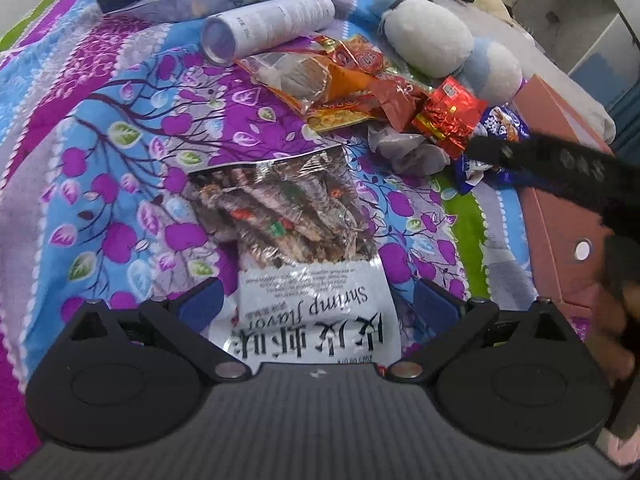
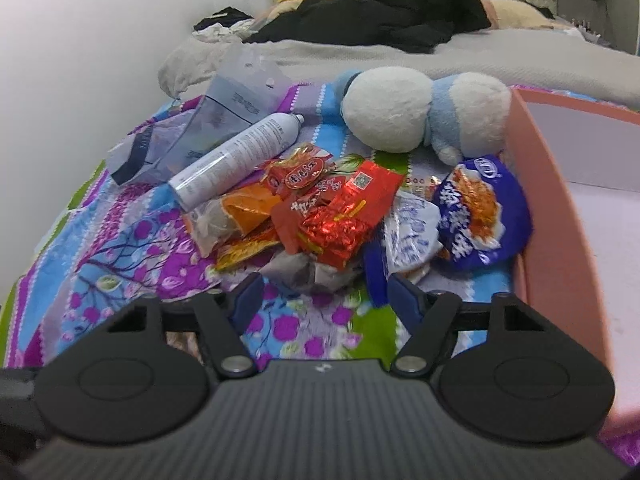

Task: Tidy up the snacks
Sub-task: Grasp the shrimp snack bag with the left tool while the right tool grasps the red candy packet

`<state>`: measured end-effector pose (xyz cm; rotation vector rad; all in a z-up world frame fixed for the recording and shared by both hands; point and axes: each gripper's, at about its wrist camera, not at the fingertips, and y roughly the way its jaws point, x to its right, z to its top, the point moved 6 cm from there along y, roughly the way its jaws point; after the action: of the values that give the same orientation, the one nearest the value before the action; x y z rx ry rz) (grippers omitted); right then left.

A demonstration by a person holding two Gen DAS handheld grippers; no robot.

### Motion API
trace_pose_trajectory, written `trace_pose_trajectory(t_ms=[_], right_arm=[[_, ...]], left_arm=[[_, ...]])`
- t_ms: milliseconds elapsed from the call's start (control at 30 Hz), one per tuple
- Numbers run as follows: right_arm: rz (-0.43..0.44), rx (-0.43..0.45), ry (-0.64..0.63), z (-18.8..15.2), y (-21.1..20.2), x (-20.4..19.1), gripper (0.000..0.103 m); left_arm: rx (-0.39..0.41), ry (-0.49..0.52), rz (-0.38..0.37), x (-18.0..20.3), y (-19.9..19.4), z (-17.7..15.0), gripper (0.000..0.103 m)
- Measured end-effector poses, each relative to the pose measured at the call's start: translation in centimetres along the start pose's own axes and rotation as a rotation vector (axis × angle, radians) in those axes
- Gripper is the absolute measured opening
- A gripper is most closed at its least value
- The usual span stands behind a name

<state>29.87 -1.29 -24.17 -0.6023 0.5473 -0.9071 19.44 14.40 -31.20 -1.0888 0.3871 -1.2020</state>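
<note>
Left tool (image 1: 316, 304) is standing wide astride the shrimp-flavor bag (image 1: 296, 248) lying on the bedspread (image 1: 120, 128), pads apparently not yet pressing it. Right tool (image 2: 320, 292), jaws partly apart and empty, is pointing at the snack heap, nearest the blue-white wrapper (image 2: 408, 236) beside the pink box (image 2: 556, 208). Judging by this, picking is underway; next, each tool needs to close on one packet and carry it to the box.

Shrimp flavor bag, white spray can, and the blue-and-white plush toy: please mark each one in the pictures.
Shrimp flavor bag (image 1: 308, 312), left wrist view, on its white printed lower panel.
White spray can (image 2: 236, 160), right wrist view, on the middle of its barrel.
Blue-and-white plush toy (image 2: 390, 114), right wrist view, on its big white rounded part.
</note>
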Motion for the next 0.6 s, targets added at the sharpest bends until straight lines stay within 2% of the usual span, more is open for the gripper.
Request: trace_pose_trajectory(t_ms=[167,400,467,600], right_arm=[[0.013,-0.025,0.017,1.2,3.4,0.2,0.07],[-0.002,-0.024,0.011,2.3,6.6,0.6,0.069],[-0.006,-0.037,0.002,2.4,7.2,0.5,0.064],[-0.008,-0.049,-0.018,2.4,7.3,0.4,0.063]], left_arm=[[-0.02,0.01,0.01,0.5,1.9,0.3,0.102],[-0.038,0.041,0.088,1.2,3.6,0.4,0.101],[-0.035,0.02,0.096,1.2,3.7,0.7,0.101],[-0.039,-0.011,0.095,1.1,3.5,1.2,0.092]])
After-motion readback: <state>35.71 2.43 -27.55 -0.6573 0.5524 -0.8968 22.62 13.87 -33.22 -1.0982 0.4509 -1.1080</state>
